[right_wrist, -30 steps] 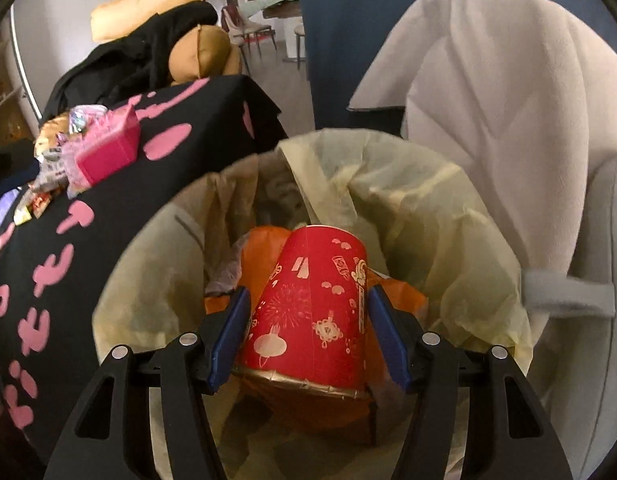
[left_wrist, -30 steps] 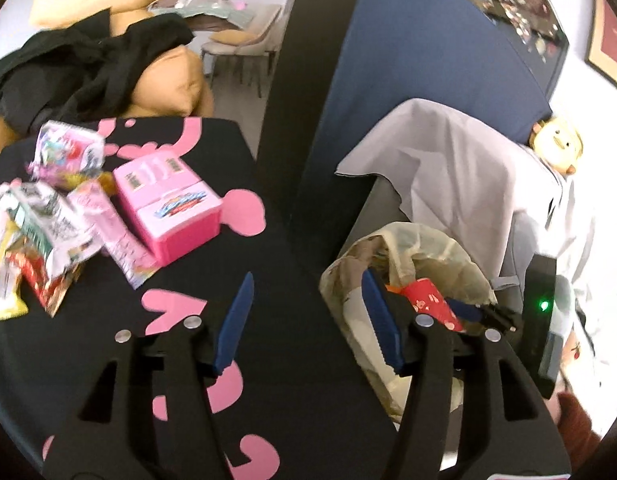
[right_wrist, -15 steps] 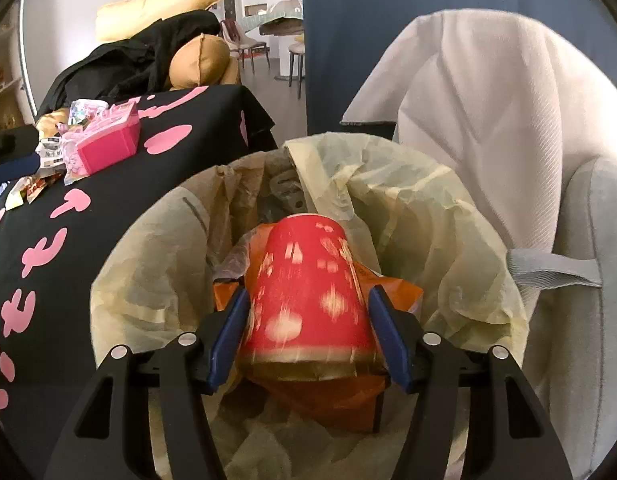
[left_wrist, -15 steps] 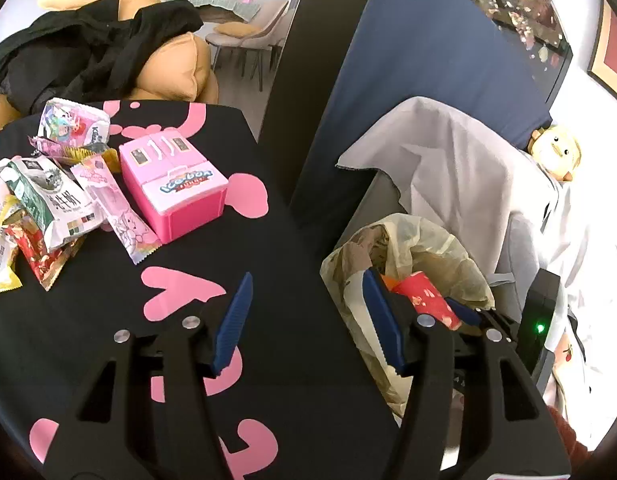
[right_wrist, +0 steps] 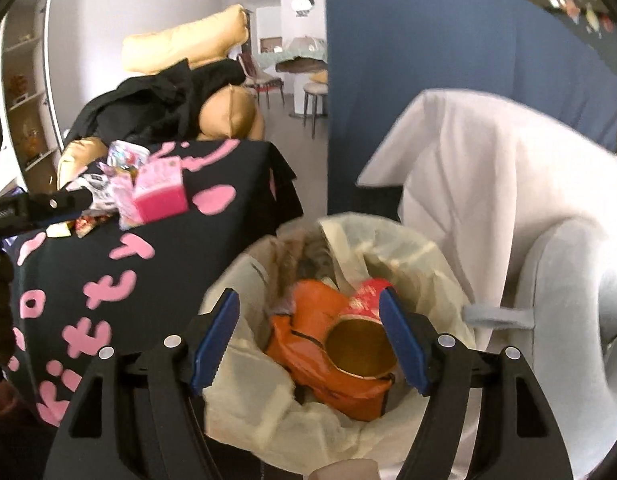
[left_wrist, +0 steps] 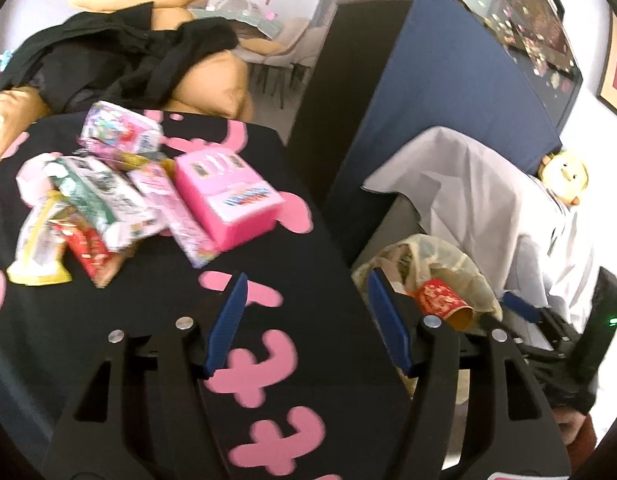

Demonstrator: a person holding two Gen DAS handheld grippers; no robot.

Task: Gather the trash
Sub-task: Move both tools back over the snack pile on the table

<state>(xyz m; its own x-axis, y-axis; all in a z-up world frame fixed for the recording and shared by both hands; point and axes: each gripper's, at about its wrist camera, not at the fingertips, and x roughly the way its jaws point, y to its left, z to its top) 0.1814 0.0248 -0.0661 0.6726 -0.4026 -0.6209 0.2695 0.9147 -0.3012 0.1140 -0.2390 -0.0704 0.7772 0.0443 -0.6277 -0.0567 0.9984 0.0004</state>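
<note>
Red paper, gold inside: the cup [right_wrist: 362, 330] lies on its side in the trash bag [right_wrist: 424, 264], mouth toward the camera, resting against an orange wrapper [right_wrist: 304, 320] already in there. The right tool [right_wrist: 308, 338] hangs over the bag with its jaws wide apart and nothing between them; the cup sits just beside the right-hand finger but looks free of it. The left tool [left_wrist: 306, 322] is likewise spread and empty, poised above the black table [left_wrist: 300, 184] with the pink lettering.

The rest of the trash waits on that table: a pink box [left_wrist: 228, 196] with a heap of snack wrappers [left_wrist: 88, 208] touching it on its far side, well apart from the bag.

Risks from here, as I judge them. The wrappers are thin, slippery and overlapping, so a pinch may lift only one or drag its neighbours toward the table edge. The box is wide for the jaws and could twist out if gripped near a corner. The bag's rim is soft and slumped, so anything released off-centre may slide down outside it onto the floor
</note>
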